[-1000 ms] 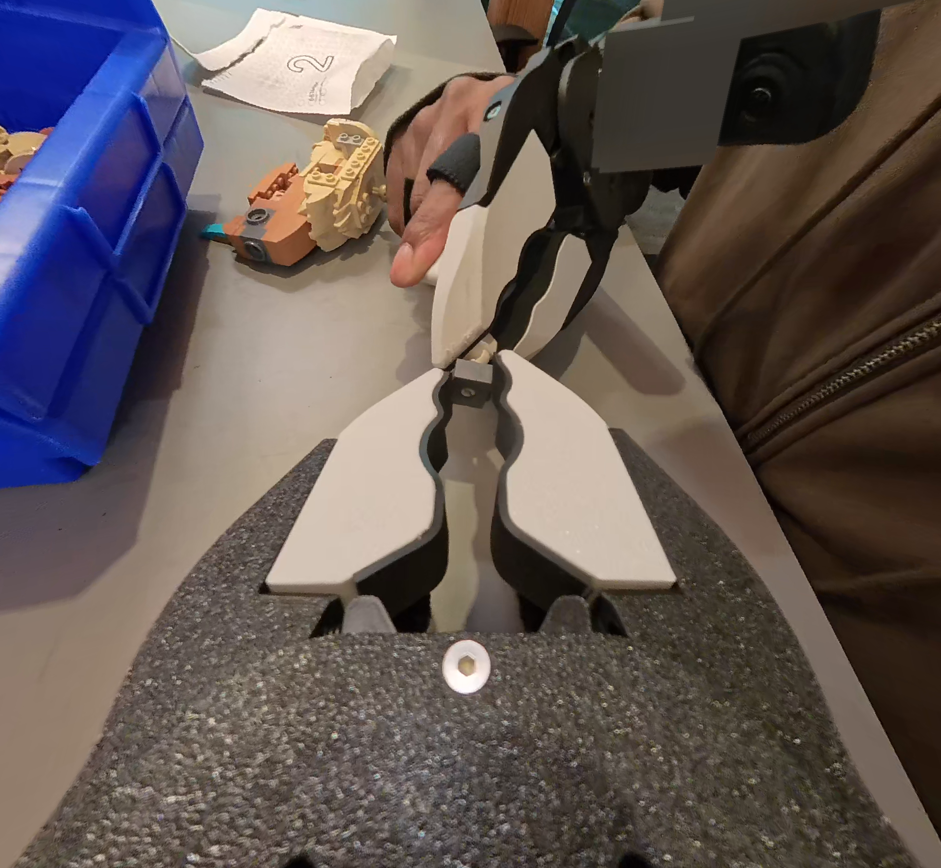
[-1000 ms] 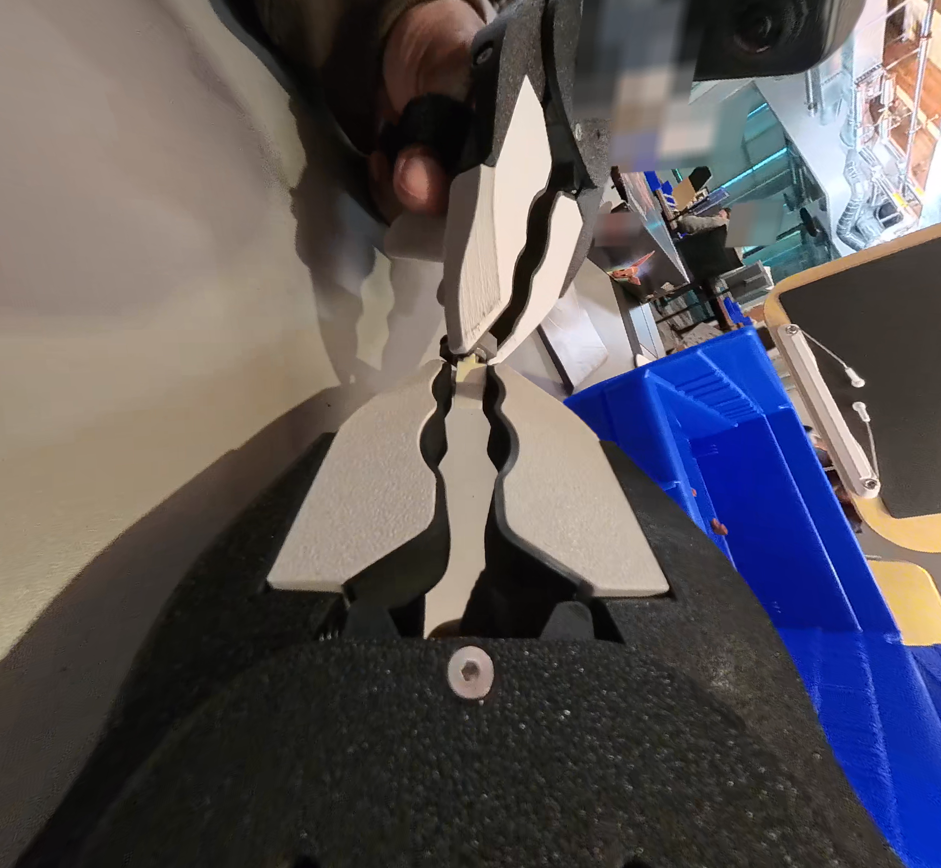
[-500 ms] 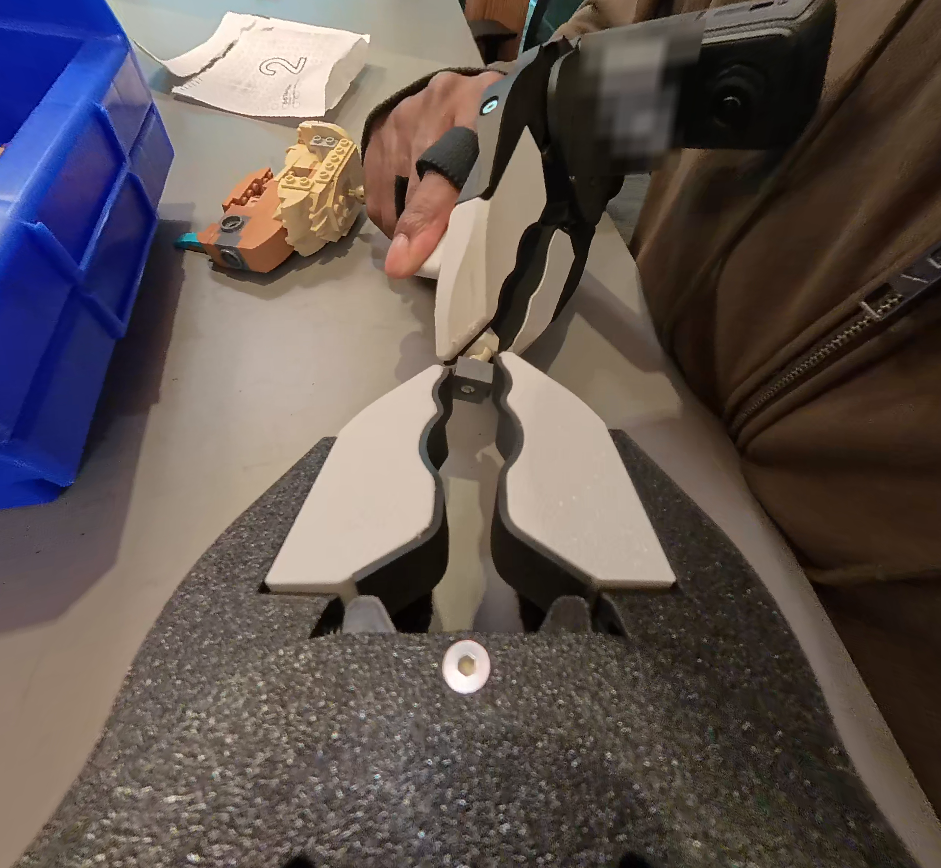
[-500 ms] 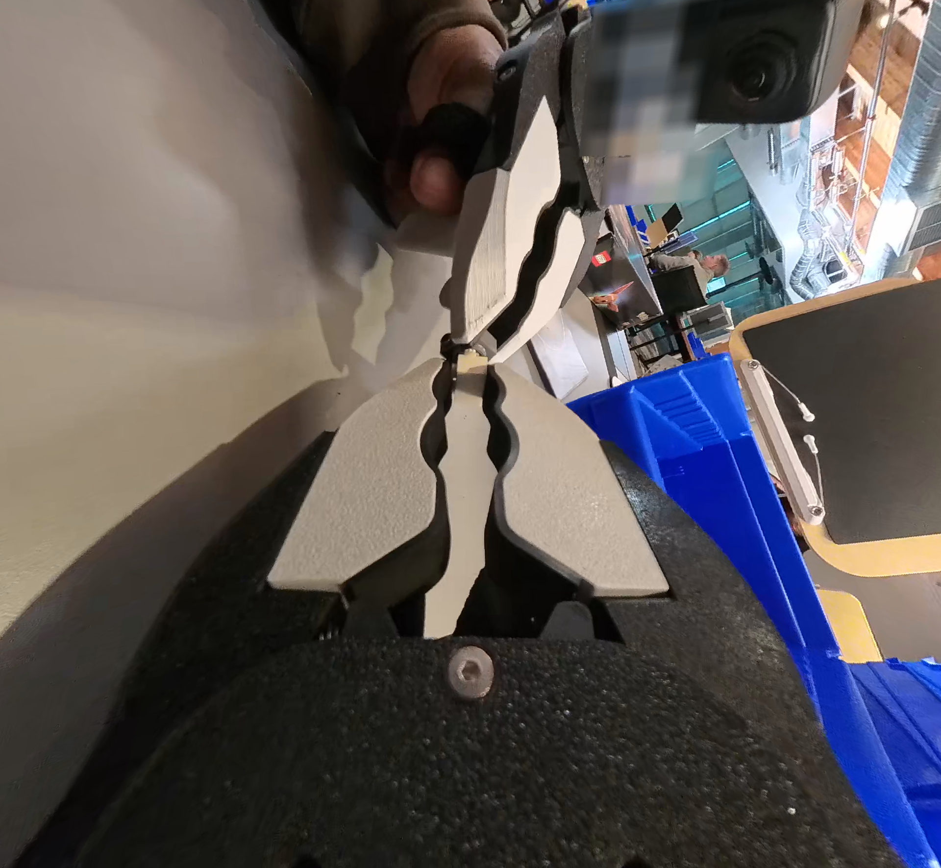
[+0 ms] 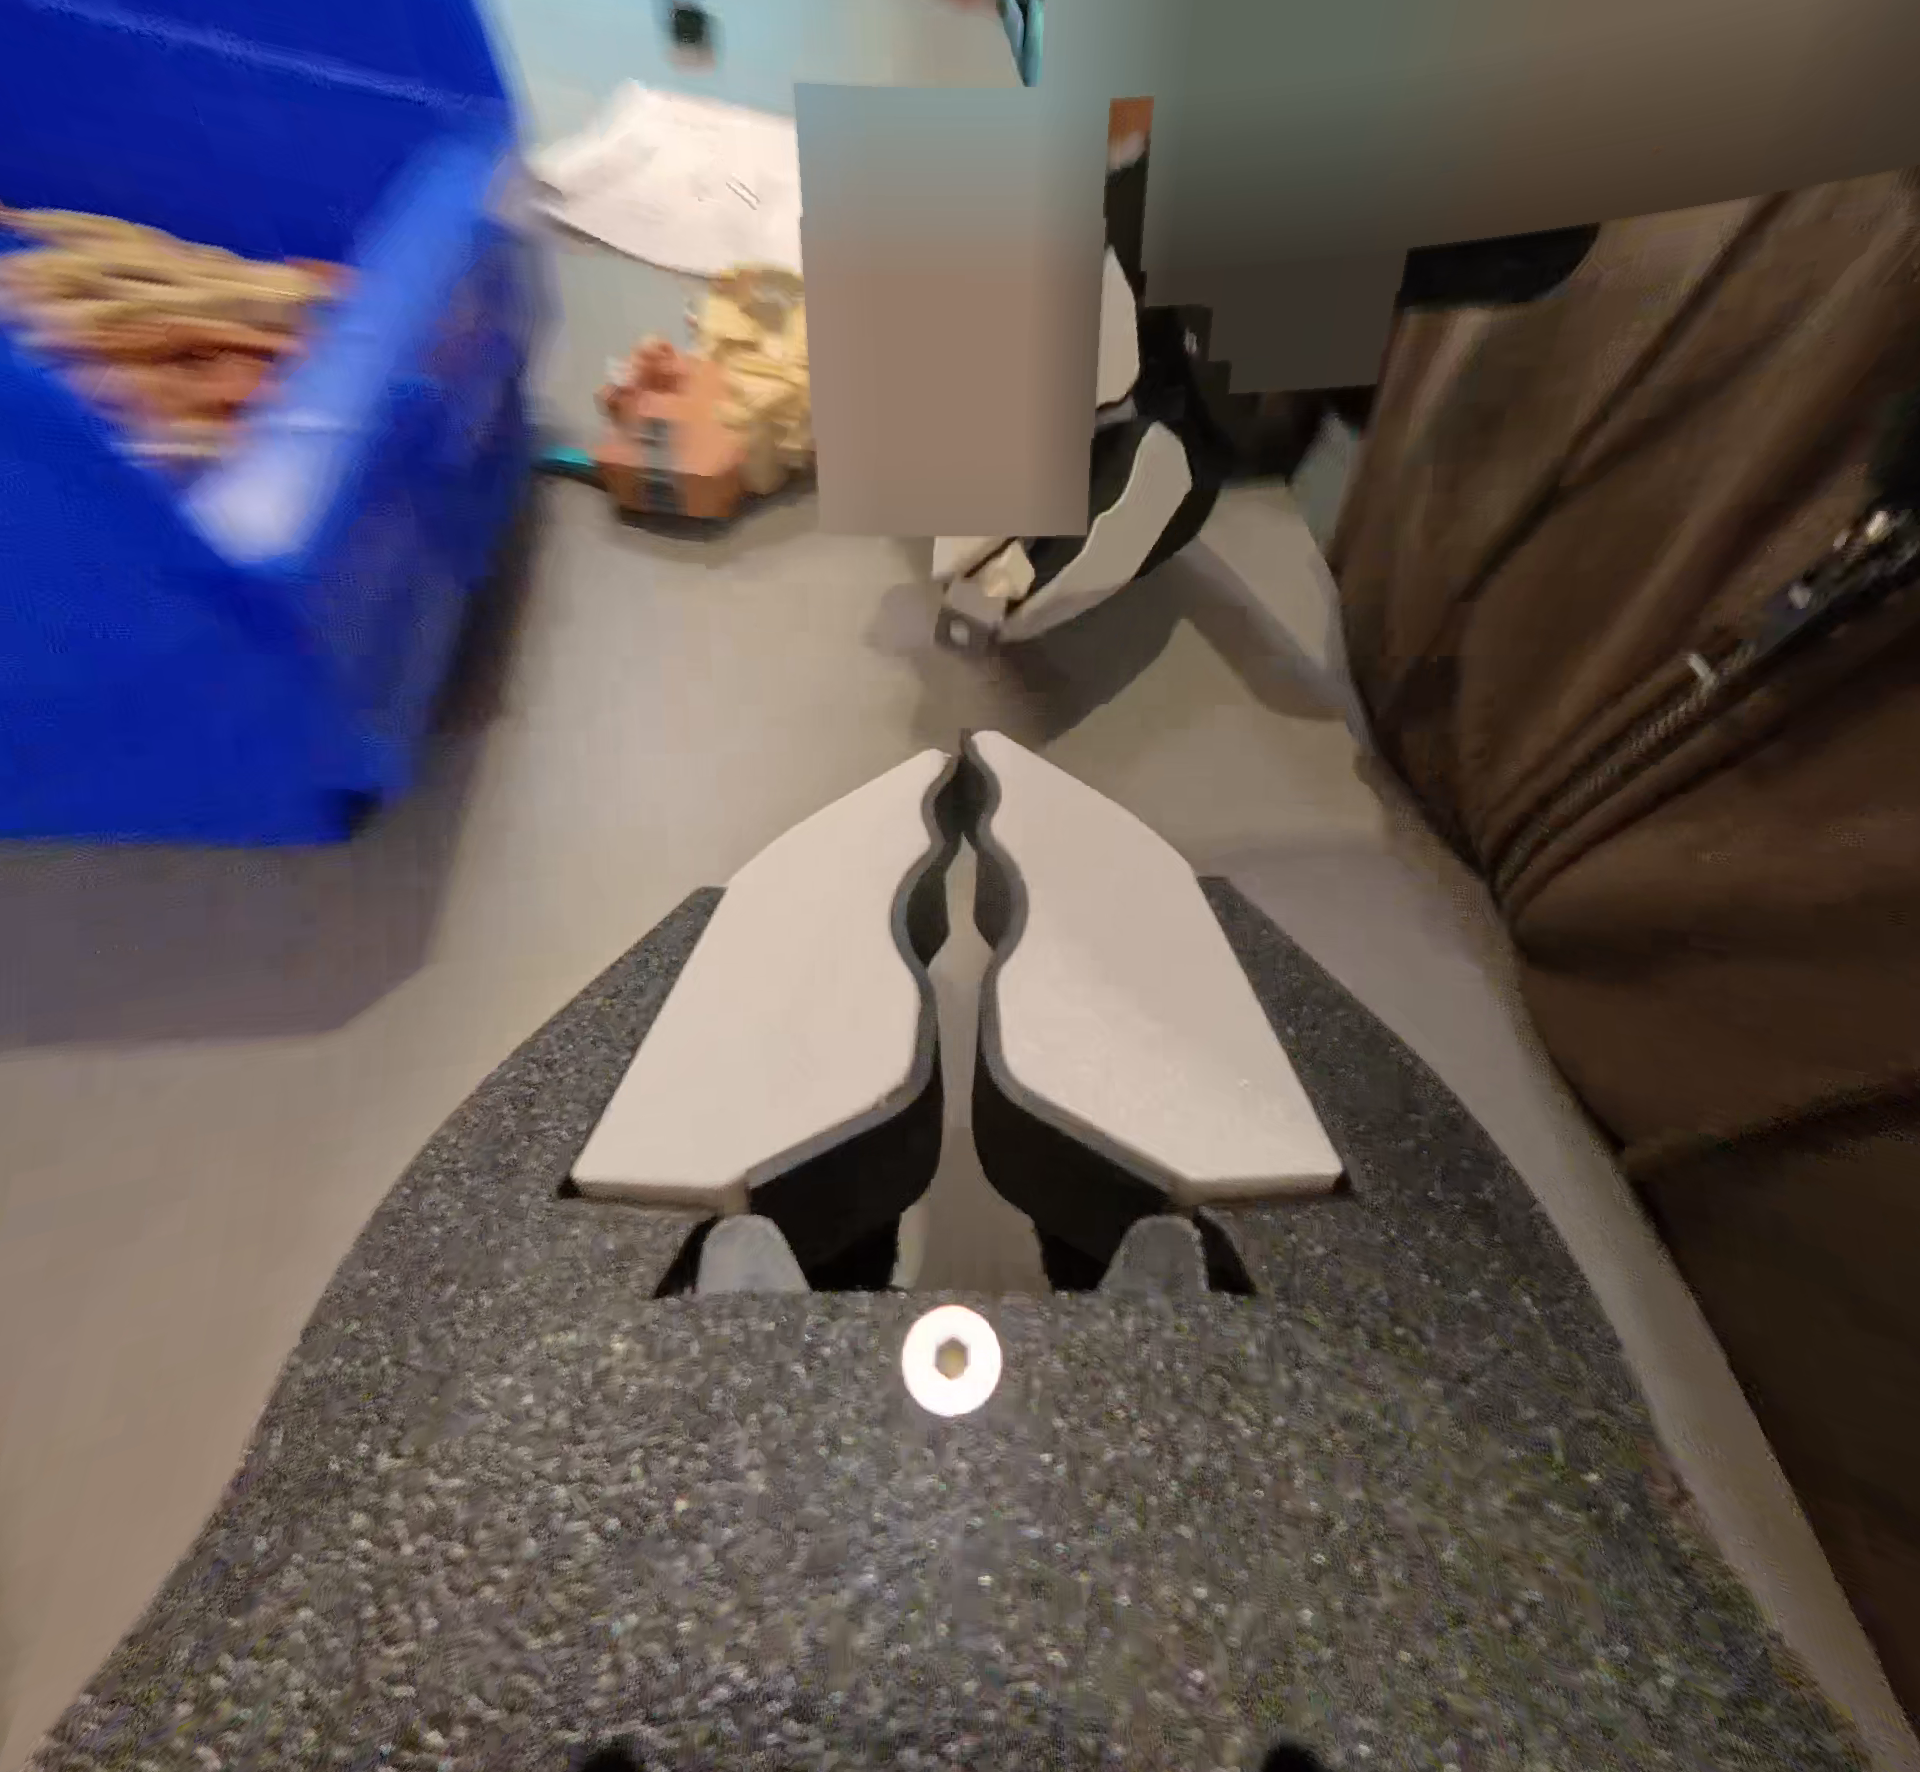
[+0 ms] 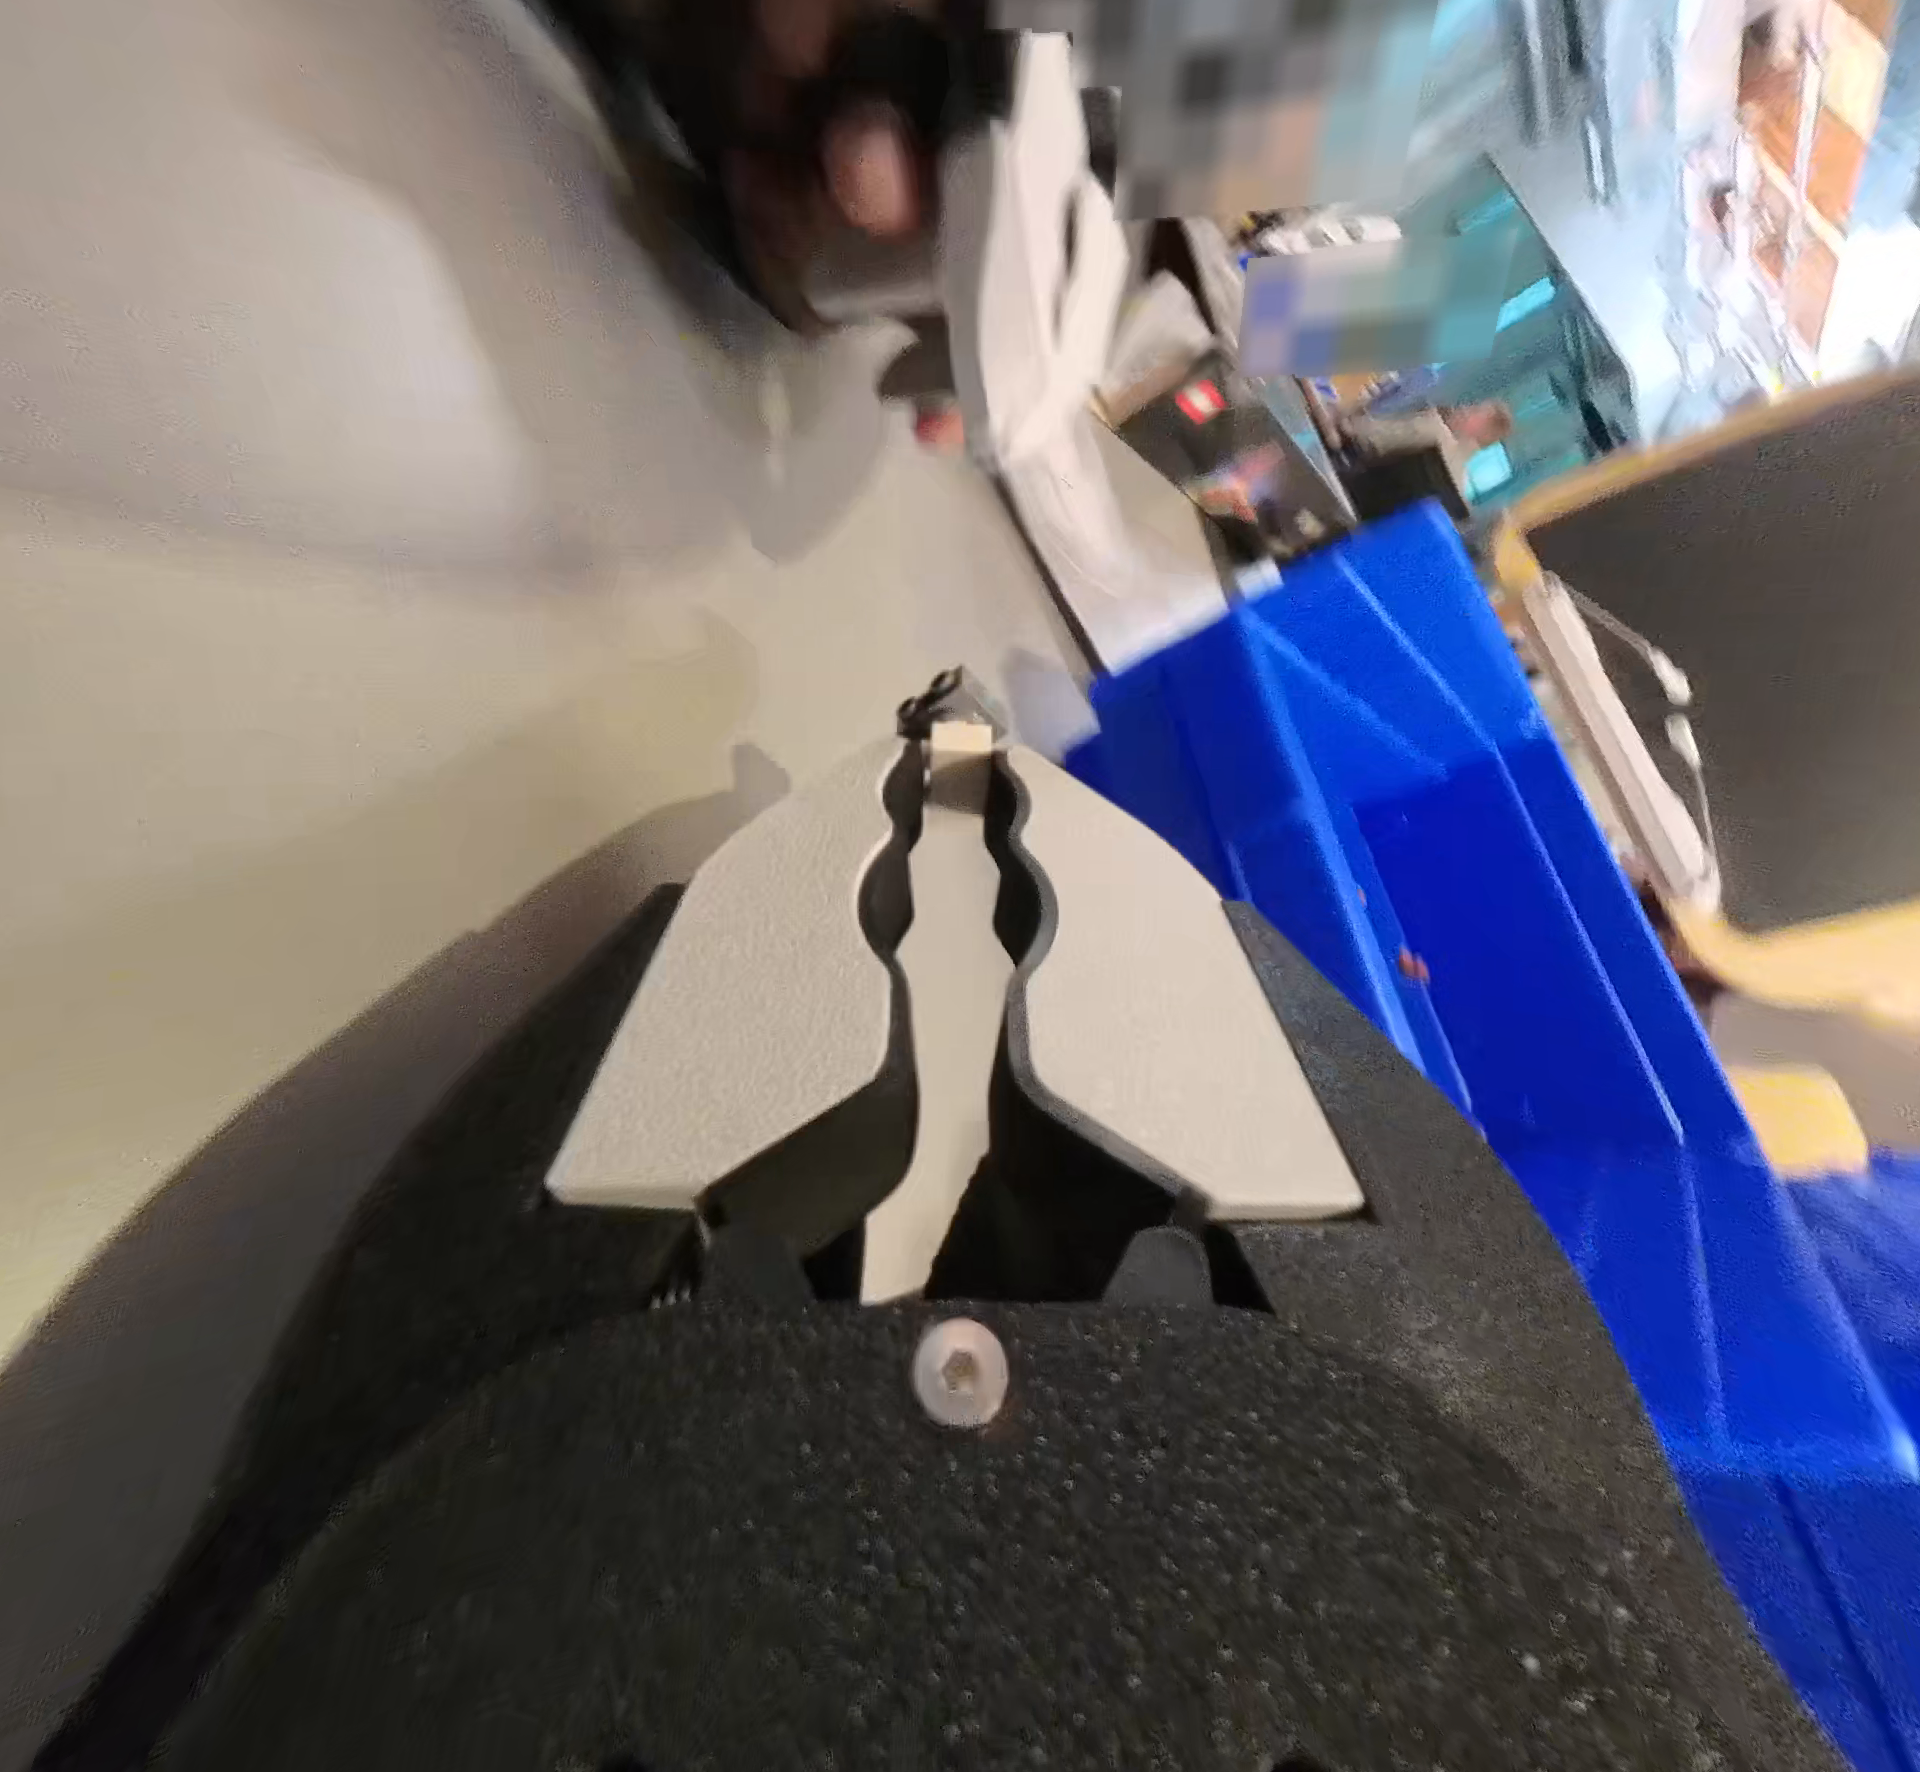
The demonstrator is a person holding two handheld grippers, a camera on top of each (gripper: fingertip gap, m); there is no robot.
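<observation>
Changing since a moment ago: the left gripper (image 5: 961, 751) has let go of the small tan-and-grey brick piece (image 5: 977, 616) that both tools were pinching tip to tip, and has drawn back from it.
Left tongs: pressed together with nothing between them, hanging over bare table (image 5: 623, 787).
Right tongs: the right gripper (image 6: 961, 746) pinches the tan end of the piece between its tips; the grey end sticks out beyond them.
Where the piece is: held by the right gripper alone, just above the table, a little ahead of the left tips.
Meaning: the piece now hangs on one grip only.
Surface: a plain grey tabletop. A blue bin (image 5: 260, 579) stands to the left with brick parts inside, probably tan and orange, though blur hides detail. A tan-and-orange brick model (image 5: 717, 413) lies beyond, and a crumpled paper sheet (image 5: 675, 184) farther back.
Person: a brown zipped jacket (image 5: 1662, 579) fills the right edge.
Room: the right wrist view shows a smeared workshop background behind the bin, with a dark panel edged in wood (image 6: 1766, 683).
</observation>
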